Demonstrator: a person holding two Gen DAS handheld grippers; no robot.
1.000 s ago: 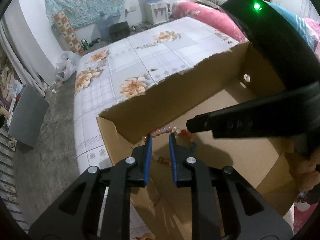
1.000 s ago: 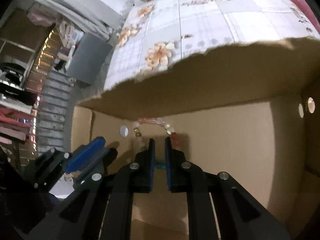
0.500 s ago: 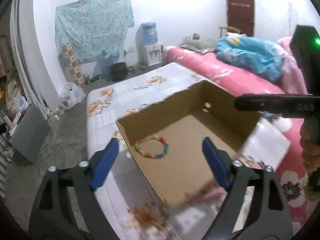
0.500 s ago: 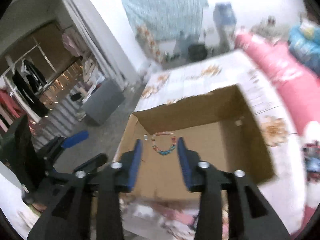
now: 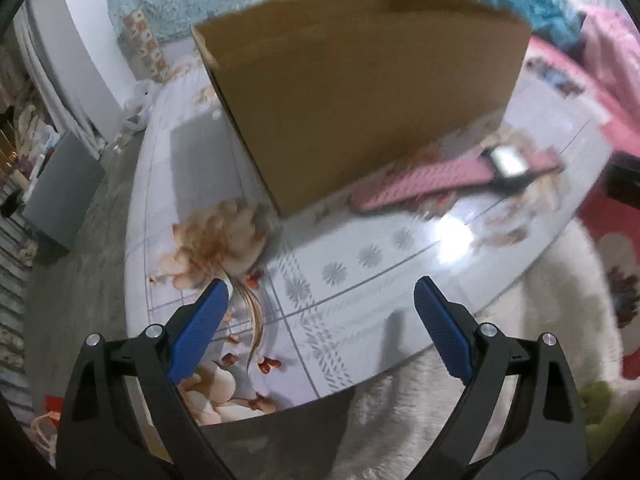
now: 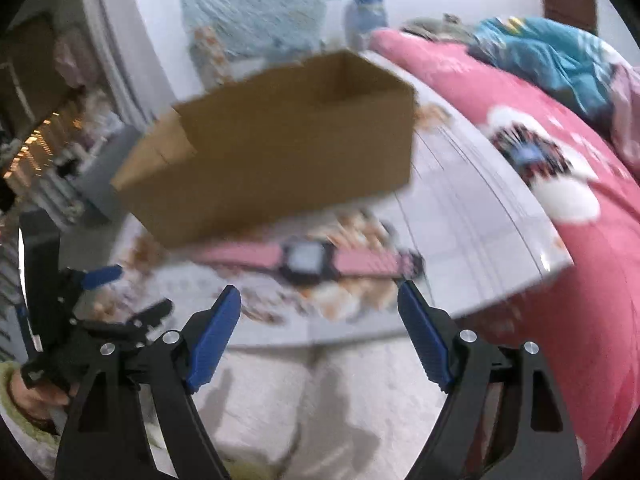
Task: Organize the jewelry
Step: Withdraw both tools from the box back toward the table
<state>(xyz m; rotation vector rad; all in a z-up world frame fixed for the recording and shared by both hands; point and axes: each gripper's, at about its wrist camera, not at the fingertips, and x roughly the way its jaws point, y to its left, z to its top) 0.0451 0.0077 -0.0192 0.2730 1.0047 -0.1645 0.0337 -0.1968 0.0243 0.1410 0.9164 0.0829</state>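
Between the blue pads of the right gripper [image 6: 319, 330] nothing was held; its jaws were opening, spread wide and empty. Just beyond its fingertips lay the pink watch [image 6: 304, 261], flat on the flowered table top [image 6: 472, 248] and stretched across the claw's line of reach. Behind the watch stood the cardboard box [image 6: 272, 160], its near wall touching or almost touching the strap. Off to that claw's left, the left gripper [image 6: 120, 292] showed, with a hand [image 6: 28, 396] around its handle.

The left gripper [image 5: 320, 304] was likewise released, jaws opening with only table [image 5: 360, 264] between them. The watch [image 5: 452, 178] sat well ahead and to its right, along the foot of the box [image 5: 360, 92].

Both views were smeared by motion, so I judged the likeliest trouble to be a mistimed close: jaws shutting on a thin strap lying flat could skid over it or nudge it against the box. A claw coming in fast might also knock the light box.

Only the right view looked over the box's rim into its opening, though not to the floor. The left view met just the outer wall, but alone showed the loose petals [image 5: 244, 356] beside its near pad.
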